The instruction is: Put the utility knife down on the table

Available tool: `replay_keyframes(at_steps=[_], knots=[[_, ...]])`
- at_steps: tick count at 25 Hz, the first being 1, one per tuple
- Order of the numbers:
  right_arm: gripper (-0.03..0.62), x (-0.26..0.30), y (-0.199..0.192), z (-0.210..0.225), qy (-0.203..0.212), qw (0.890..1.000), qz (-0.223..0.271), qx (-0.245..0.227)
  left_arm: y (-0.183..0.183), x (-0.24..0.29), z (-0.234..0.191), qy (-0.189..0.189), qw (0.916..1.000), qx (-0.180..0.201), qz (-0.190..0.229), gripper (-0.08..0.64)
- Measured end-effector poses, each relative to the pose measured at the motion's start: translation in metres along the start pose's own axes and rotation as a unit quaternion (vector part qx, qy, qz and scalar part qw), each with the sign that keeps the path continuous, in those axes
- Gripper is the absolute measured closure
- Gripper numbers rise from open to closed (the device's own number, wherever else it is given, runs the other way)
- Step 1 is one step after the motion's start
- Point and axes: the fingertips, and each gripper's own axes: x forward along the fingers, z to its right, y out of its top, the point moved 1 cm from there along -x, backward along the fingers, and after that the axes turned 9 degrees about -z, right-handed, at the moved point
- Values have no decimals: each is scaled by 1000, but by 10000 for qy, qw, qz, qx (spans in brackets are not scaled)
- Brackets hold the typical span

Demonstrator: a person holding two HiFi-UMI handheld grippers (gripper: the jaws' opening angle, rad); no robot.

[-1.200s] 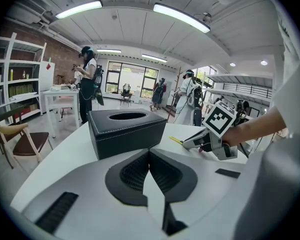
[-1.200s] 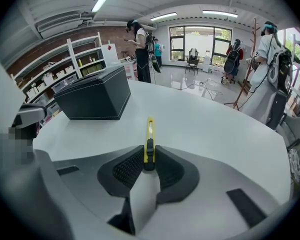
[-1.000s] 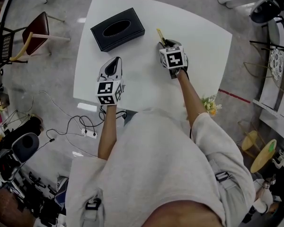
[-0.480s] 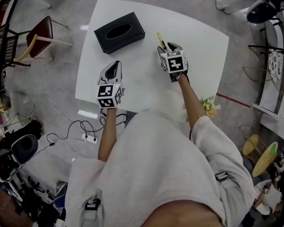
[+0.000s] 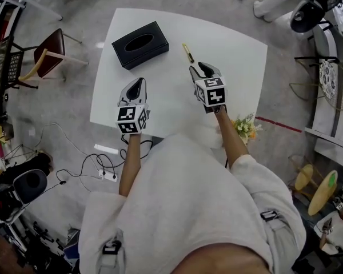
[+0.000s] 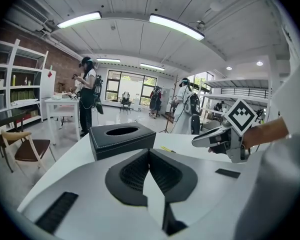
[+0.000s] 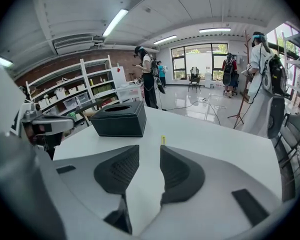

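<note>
No legible text, no brand or label, no numbers, no signs readable in any view

In the right gripper view, all but 1 short yellow end of the utility knife (image 7: 163, 140) is covered by the right gripper (image 7: 150, 150), whose empty jaws are closing. In the left gripper view, the knife is too small for detail. In the head view, part of the near edge of the table (image 5: 240, 56) is hidden by the person's torso (image 5: 183, 210).
</note>
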Motion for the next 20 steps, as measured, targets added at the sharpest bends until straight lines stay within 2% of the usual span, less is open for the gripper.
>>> replay_keyframes(at_steps=[6,13,20], knots=[[535,-34,-2,-1,-103,9992,373,104,8,-5,8,-28,9999,30,93,541],[554,-66,7,0,-175,9959,890,-56,17,-12,19,-43,9998,94,180,541],[557,-108,39,3,-305,9876,1535,-150,45,-24,27,15,9986,197,493,541]])
